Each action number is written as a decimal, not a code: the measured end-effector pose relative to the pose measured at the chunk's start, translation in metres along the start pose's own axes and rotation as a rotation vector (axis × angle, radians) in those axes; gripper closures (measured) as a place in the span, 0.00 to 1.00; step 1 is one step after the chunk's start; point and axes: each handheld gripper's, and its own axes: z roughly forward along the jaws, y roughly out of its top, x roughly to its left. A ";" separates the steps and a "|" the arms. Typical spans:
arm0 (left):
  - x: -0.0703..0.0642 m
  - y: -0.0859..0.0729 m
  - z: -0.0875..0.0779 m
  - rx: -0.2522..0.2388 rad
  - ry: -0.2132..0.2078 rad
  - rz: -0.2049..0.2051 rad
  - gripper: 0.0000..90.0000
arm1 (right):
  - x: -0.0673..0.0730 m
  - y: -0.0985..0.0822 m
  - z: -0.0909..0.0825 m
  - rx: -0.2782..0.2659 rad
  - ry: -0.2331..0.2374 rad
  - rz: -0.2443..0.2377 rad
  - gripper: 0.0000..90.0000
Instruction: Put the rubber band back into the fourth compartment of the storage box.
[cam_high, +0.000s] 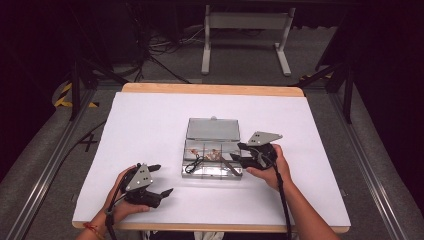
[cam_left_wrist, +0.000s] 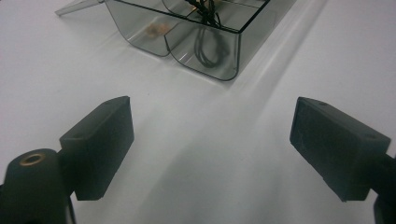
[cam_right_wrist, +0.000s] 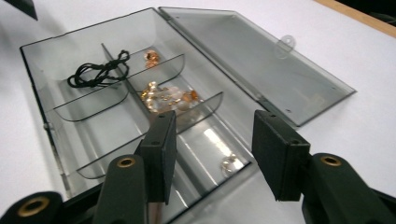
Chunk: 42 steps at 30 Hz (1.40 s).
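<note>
A smoky clear compartment box lies open mid-table, its lid laid flat behind it. One compartment holds a coiled black cord, another a heap of gold and orange beads, and a small clear ring lies in the end compartment. My right gripper hovers at the box's right end, open, with nothing between its pads. At the table's front left my left gripper is open and empty, pointing at the box's corner over bare white table.
White paper covers the wooden table. A single orange bead sits in a far compartment. The cord shows through the box wall in the left gripper view. A metal stand rises beyond the table.
</note>
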 end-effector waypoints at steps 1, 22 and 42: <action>0.001 0.000 0.000 -0.002 0.000 -0.006 0.16 | -0.002 -0.001 -0.001 -0.005 -0.001 0.006 0.56; 0.016 0.019 0.001 -0.037 0.032 0.000 0.48 | -0.045 -0.029 -0.032 -0.070 -0.078 0.170 0.56; 0.045 0.052 0.044 0.059 0.072 0.045 0.94 | -0.057 -0.010 -0.003 -0.068 -0.009 0.221 0.76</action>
